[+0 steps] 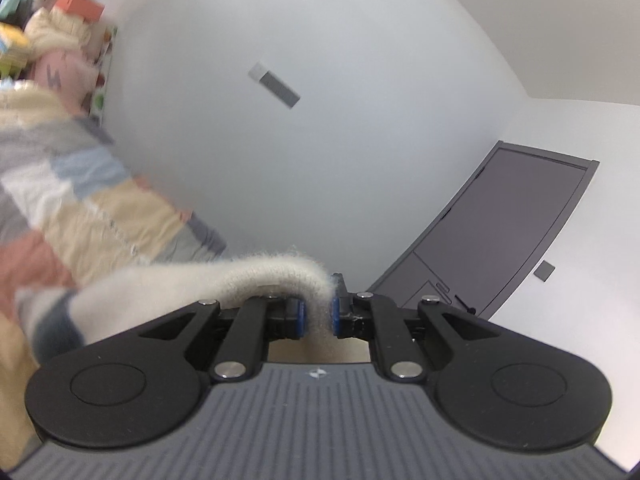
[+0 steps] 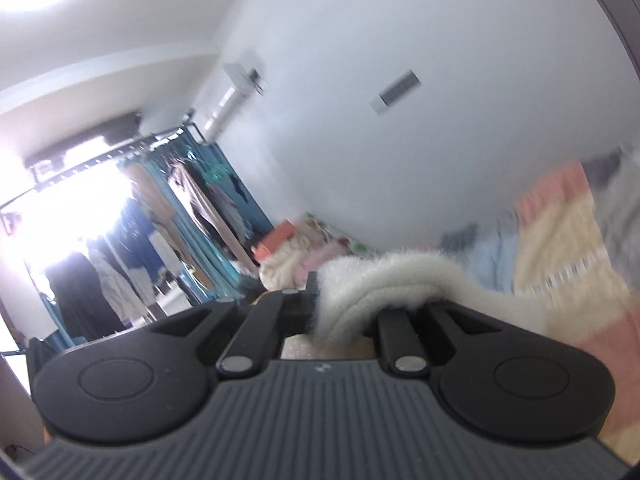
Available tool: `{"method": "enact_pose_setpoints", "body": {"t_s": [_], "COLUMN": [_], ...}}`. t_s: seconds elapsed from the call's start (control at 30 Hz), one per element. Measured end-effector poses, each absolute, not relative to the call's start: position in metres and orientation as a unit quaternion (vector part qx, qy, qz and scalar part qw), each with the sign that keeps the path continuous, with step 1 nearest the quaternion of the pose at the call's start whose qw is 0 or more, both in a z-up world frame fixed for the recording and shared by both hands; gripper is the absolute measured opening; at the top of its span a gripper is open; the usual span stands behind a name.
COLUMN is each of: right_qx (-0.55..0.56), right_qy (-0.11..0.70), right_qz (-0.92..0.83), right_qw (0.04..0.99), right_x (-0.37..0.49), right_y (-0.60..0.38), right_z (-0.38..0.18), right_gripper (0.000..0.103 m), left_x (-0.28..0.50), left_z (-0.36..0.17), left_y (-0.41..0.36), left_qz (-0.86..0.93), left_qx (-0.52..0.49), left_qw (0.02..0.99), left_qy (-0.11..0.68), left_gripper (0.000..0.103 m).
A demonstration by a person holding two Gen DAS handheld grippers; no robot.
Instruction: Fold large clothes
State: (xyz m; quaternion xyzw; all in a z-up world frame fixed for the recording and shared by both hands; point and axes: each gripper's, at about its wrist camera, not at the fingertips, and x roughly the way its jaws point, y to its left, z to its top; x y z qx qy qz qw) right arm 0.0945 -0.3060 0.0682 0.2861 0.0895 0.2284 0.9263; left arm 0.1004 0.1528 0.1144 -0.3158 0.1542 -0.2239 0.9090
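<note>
A fuzzy knitted sweater in cream, blue, grey and pink blocks hangs in the air, blurred. Its cream ribbed edge arches into my left gripper, which is shut on it between blue pads. In the right wrist view the same sweater hangs at the right. Its cream edge is bunched in my right gripper, shut on it, and the fabric hides the right finger. Both grippers point roughly level at a white wall.
A grey door stands at the right of the left view. A heap of soft toys and boxes lies at the upper left. A clothes rack with hanging garments stands by a bright window, and an air conditioner is on the wall.
</note>
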Motion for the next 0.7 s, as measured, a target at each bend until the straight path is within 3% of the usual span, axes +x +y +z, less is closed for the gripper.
{"method": "enact_pose_setpoints", "body": {"t_s": [0.43, 0.57, 0.7], "right_qx": [0.216, 0.204, 0.214], "right_qy": [-0.015, -0.021, 0.025], "right_qz": [0.269, 0.25, 0.221], "right_qw": [0.938, 0.946, 0.951], "right_x": [0.06, 0.079, 0.132], "right_y": [-0.309, -0.305, -0.31], "right_z": [0.249, 0.27, 0.245], "right_gripper": [0.011, 0.011, 0.011], "left_x": [0.056, 0.073, 0.129], "left_z": [0.332, 0.354, 0.334], "left_y": [0.148, 0.143, 0.129], "left_qz": [-0.258, -0.256, -0.24], "left_qx": [-0.285, -0.284, -0.283], "left_qw": [0.921, 0.922, 0.925], "left_qy": [0.058, 0.056, 0.086], "left_gripper": [0.014, 0.015, 0.015]}}
